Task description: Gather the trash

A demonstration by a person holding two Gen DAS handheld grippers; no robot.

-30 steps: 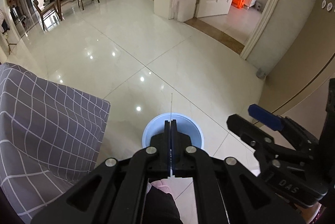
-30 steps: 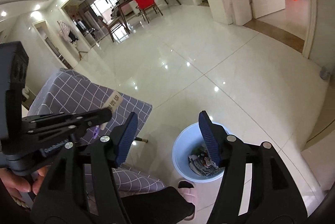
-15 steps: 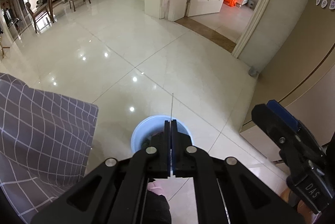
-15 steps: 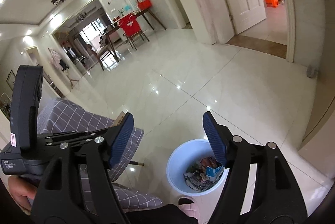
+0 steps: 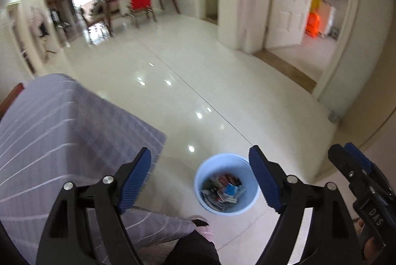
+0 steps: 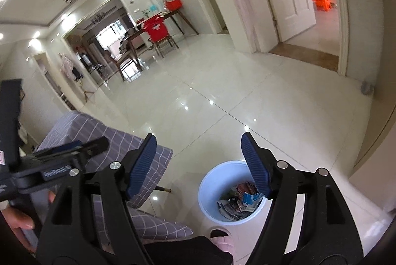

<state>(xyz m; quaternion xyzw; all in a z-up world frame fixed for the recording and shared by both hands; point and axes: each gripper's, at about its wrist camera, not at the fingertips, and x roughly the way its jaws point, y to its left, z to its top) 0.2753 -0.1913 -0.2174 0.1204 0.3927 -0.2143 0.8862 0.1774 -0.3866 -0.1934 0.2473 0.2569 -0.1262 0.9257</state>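
A light blue bin [image 5: 220, 159] stands on the tiled floor with crumpled wrappers and paper [image 5: 224, 190] inside. My left gripper [image 5: 199, 151] hangs above and just this side of it, its jaws opening wide with nothing between them. In the right wrist view the same bin [image 6: 217, 173] and its trash [image 6: 237, 203] lie under the right finger. My right gripper [image 6: 198, 137] is open too, still opening and empty. Each gripper shows in the other's view: the right gripper [image 5: 356, 166] at the far right, the left gripper [image 6: 74, 148] at the left with a hand on it.
A grey checked cloth [image 5: 61, 128] covers furniture left of the bin, and one of its legs [image 6: 163, 188] shows underneath. A foot in a pink slipper [image 6: 222, 237] is just in front of the bin. A beige wall [image 5: 366, 116] closes the right. Glossy floor runs back to doorways and a dining table.
My left jaws went from shut on a thin edge-on sheet to wide open, and the sheet is gone from them. Both grippers rose and tilted up. The right jaws spread slightly.
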